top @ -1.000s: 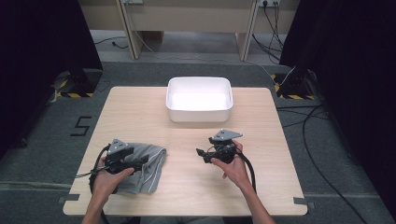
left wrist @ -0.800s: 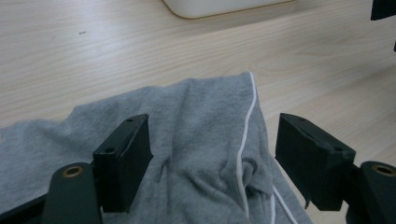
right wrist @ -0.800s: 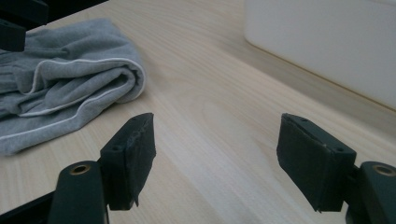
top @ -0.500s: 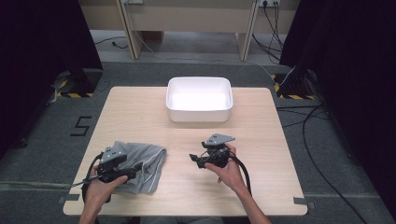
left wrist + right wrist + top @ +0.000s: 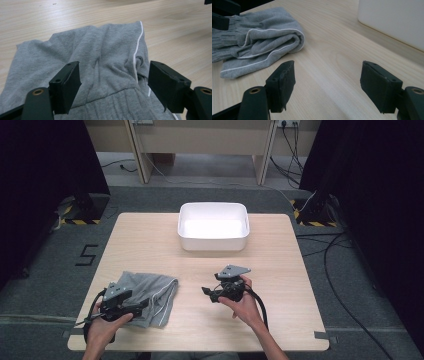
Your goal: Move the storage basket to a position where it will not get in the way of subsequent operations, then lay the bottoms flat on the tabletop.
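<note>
Left gripper [image 5: 113,82], jaws spread, hovers over the folded grey garment [image 5: 145,295] at the surface's near-left edge; right gripper [image 5: 329,86] (also spread) waits nearby. A shallow pinch may lift one layer, unfolding it.

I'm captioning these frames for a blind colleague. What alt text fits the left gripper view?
A folded grey garment with thin white piping lies on a light wooden table. The left gripper hovers over its near end, two black jaws wide apart with nothing clamped between them.

Bright even overhead light, dark surroundings, sharp focus
</note>
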A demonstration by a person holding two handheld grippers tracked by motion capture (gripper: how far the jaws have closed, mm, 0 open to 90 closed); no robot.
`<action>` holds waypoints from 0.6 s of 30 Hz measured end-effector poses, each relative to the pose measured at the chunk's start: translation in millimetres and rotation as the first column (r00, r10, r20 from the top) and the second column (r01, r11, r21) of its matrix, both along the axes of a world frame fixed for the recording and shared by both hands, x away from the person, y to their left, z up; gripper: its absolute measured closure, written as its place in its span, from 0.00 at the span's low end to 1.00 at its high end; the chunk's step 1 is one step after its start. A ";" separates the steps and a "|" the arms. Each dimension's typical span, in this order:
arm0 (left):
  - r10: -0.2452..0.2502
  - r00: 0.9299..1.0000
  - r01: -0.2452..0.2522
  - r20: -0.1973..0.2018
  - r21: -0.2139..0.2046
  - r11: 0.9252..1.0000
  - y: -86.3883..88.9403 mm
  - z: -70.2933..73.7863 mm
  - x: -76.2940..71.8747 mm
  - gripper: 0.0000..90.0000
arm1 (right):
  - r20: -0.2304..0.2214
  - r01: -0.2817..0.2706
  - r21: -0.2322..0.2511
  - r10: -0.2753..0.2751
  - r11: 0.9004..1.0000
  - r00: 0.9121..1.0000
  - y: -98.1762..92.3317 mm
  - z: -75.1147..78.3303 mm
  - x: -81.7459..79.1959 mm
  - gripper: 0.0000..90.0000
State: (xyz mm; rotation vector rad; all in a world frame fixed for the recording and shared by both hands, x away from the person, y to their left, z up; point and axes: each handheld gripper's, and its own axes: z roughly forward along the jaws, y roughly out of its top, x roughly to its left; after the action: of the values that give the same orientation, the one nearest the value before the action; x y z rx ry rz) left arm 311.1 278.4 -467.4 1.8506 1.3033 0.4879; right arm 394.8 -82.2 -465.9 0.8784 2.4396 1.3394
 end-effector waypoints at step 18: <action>-0.021 0.999 0.022 -0.049 0.023 1.000 -7.0 -14.9 0.0 0.28 | -0.013 -0.020 0.000 0.020 1.000 1.000 4.4 -1.5 -3.9 0.32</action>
State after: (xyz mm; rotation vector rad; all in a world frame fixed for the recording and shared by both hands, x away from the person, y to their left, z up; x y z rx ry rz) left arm 311.1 271.3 -482.3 1.9045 1.3141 0.4509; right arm 390.9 -77.8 -467.5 0.8683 2.4642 1.3447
